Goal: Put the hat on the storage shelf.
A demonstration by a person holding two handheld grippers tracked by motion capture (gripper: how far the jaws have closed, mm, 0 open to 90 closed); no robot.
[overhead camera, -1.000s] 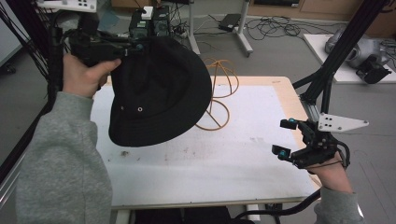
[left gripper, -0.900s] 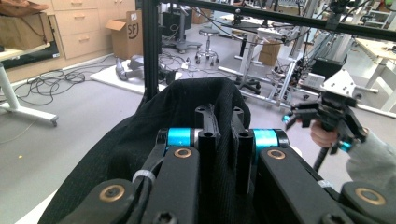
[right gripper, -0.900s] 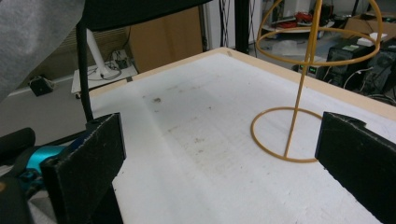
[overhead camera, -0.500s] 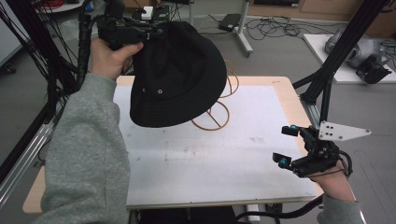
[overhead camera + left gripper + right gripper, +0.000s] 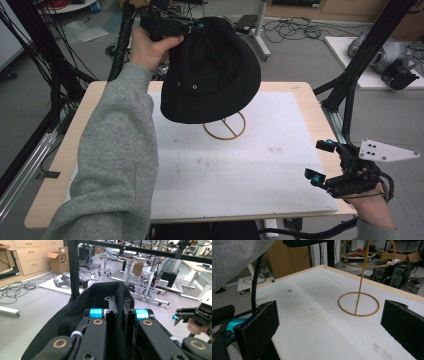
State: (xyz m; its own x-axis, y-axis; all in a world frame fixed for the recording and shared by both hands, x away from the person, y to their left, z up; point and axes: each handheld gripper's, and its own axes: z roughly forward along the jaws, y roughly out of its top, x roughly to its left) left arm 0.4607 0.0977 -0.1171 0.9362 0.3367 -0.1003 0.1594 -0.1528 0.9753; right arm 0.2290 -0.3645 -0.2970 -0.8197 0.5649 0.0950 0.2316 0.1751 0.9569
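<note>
Your left gripper (image 5: 192,27), clenched on the brim of the black hat (image 5: 212,75), has lifted it above the wire stand (image 5: 225,125); probably lower next. Your right gripper (image 5: 322,160) waits released.

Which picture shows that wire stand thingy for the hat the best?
The right gripper view: the wire hat stand shows its ring base on the table, its upright rod and part of its rounded top. In the high view, the black hat hides all but the base ring.

Lab: black aluminium frame (image 5: 74,267), floor cables (image 5: 17,288), workbenches (image 5: 197,267).
</note>
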